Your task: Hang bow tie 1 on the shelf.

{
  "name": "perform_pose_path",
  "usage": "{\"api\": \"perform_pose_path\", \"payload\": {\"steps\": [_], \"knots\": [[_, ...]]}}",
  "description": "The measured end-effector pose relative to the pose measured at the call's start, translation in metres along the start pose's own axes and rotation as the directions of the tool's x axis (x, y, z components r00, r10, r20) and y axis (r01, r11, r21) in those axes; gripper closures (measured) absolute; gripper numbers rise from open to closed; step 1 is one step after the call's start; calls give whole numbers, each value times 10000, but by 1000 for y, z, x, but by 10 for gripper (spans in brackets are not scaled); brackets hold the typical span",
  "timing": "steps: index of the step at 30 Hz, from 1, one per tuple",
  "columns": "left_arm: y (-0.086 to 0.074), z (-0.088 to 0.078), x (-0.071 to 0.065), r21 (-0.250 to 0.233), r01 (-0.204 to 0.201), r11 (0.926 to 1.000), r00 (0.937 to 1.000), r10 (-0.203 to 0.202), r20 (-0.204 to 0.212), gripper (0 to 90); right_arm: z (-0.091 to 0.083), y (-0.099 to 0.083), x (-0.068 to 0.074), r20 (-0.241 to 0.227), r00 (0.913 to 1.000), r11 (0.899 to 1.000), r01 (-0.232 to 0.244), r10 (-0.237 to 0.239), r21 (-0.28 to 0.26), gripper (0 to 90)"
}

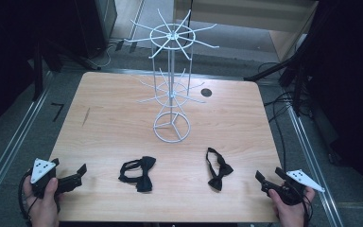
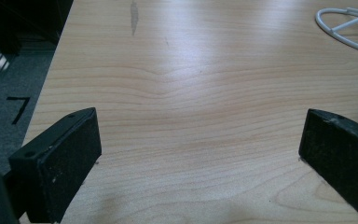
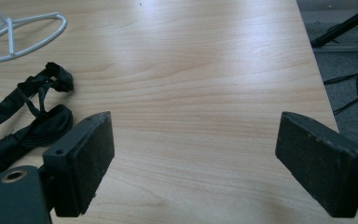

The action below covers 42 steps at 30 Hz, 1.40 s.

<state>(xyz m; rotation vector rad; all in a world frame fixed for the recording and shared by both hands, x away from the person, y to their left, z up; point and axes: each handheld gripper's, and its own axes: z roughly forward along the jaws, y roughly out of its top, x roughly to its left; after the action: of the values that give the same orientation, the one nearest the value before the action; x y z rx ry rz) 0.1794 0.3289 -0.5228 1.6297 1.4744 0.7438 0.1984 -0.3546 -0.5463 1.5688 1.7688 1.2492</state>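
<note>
High view: wire rack (image 1: 171, 101) mid-table (image 1: 113, 109); two bow ties, left one (image 1: 138, 173), right one (image 1: 218, 169), between left gripper (image 1: 78, 174) and right gripper (image 1: 263, 181).
Left gripper view: jaws wide apart, bare wood between.
Right gripper view: jaws wide apart, empty; bow tie beside its left jaw.

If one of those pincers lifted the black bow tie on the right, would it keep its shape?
Probably not: the right bow tie looks like soft fabric, its strap lying in a loose loop, so it would likely droop. It seems light and unlikely to roll.

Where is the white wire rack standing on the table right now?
In the high view, the white wire rack stands on the wooden table at mid-width towards the far edge, behind the two black bow ties.
</note>
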Motion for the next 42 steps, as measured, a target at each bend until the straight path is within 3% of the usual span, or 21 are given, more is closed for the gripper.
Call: {"api": "perform_pose_path", "payload": {"steps": [12,24,29,33,40,42], "knots": [[0,0,0,-20,-38,10000,10000,38,13,0,-4,3,5,46,9999,9996,-133,134,-251,138],[0,0,-1,-47,-105,9999,9999,105,5,0,-7,15,25,53,9993,9981,-379,382,-488,202],[0,0,-2,-48,-79,10000,9999,79,111,0,-4,25,48,-332,9994,9988,-87,70,-487,310],[-1,0,-1,-78,-64,9999,9999,65,116,0,-1,30,63,-530,9980,9983,318,-345,-495,328],[-1,-1,-1,-93,-90,9999,9999,91,141,0,3,39,83,-725,9967,9981,313,-352,-536,361],[-1,-1,-1,-119,-85,9999,9999,86,147,0,5,44,95,-885,9950,9977,425,-470,-519,382]]}}
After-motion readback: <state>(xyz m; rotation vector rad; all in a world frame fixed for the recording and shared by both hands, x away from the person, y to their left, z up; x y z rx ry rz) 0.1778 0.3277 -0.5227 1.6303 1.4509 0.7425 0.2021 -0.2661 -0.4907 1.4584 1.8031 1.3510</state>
